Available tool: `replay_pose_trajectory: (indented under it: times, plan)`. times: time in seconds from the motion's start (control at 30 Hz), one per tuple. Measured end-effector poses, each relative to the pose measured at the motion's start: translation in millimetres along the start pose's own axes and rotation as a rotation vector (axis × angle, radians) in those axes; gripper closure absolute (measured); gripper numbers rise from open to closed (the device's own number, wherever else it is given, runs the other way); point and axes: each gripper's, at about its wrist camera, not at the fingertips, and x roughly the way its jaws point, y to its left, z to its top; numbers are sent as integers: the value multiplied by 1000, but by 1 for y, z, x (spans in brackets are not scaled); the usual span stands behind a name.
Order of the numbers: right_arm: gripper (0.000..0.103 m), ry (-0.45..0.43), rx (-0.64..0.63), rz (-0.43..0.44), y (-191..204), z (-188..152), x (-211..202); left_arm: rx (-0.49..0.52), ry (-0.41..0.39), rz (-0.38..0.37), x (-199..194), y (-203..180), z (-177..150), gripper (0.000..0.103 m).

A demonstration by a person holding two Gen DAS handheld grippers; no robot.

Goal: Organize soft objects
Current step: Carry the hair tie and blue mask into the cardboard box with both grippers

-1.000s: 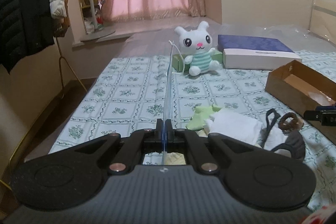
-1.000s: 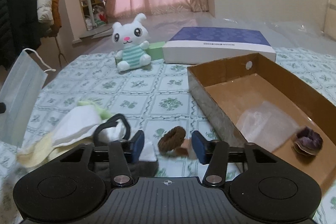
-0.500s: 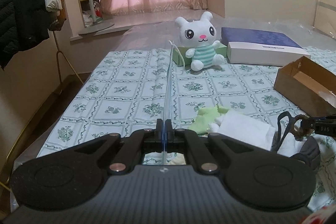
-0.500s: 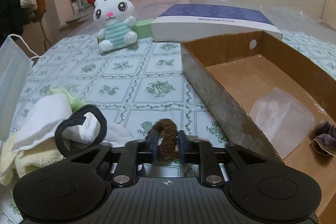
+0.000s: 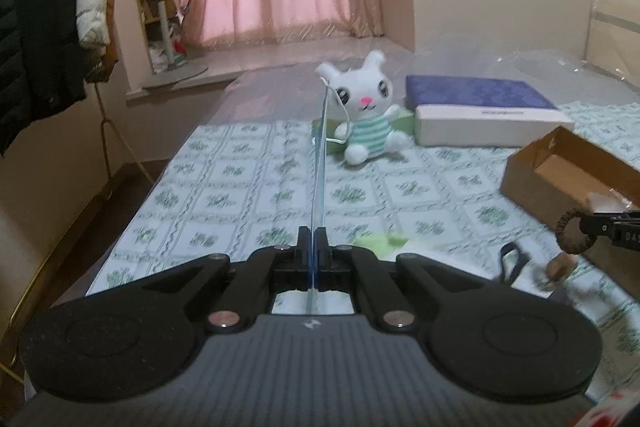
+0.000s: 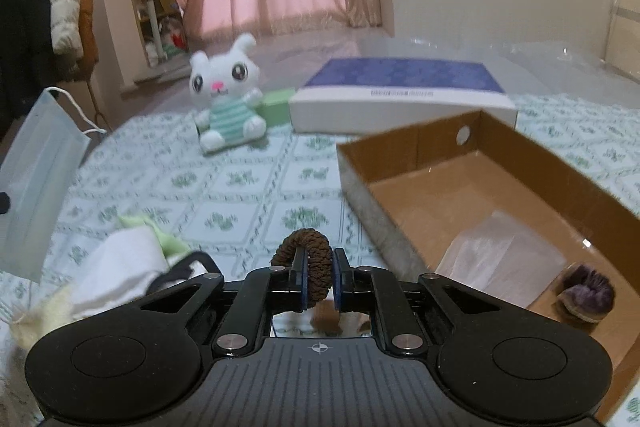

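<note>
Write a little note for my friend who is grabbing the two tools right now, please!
Left tool: shut on the thin pale blue face mask, held up on edge.
Right tool: closing on the brown fabric hair tie, already pinched.
Open brown cardboard box: holds a clear plastic sheet and purple scrunchie.
Left: white and yellow-green cloths and black strap on the bed.

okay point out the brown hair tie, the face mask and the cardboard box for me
brown hair tie (image 6: 308, 247), right wrist view, top of the loop above the pads.
face mask (image 6: 38, 183), right wrist view, middle of the pleated blue sheet.
cardboard box (image 6: 370, 199), right wrist view, outside of the near wall.
</note>
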Motion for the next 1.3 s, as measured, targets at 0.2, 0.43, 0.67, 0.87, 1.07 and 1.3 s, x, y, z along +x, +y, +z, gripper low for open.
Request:
replay_pose_trajectory:
  times: [0.2, 0.43, 0.67, 0.87, 1.07, 1.3]
  plan:
    - [91, -52, 19, 6, -12, 14, -31, 41, -48, -65, -15, -36, 22, 101]
    - [91, -97, 37, -32, -44, 26, -61, 73, -95, -197, -23, -101, 51, 101]
    - [91, -116, 66, -93, -91, 35, -74, 82, -107, -355, -13, -180, 78, 101]
    - [91, -121, 71, -130, -129, 42, -72, 69, -93, -430, 12, -241, 95, 101]
    - [91, -117, 72, -150, -157, 47, -57, 26, -51, -472, 45, -281, 102, 101]
    - [92, -95, 83, -149, -175, 48, -36, -12, 29, -459, 97, -311, 94, 101]
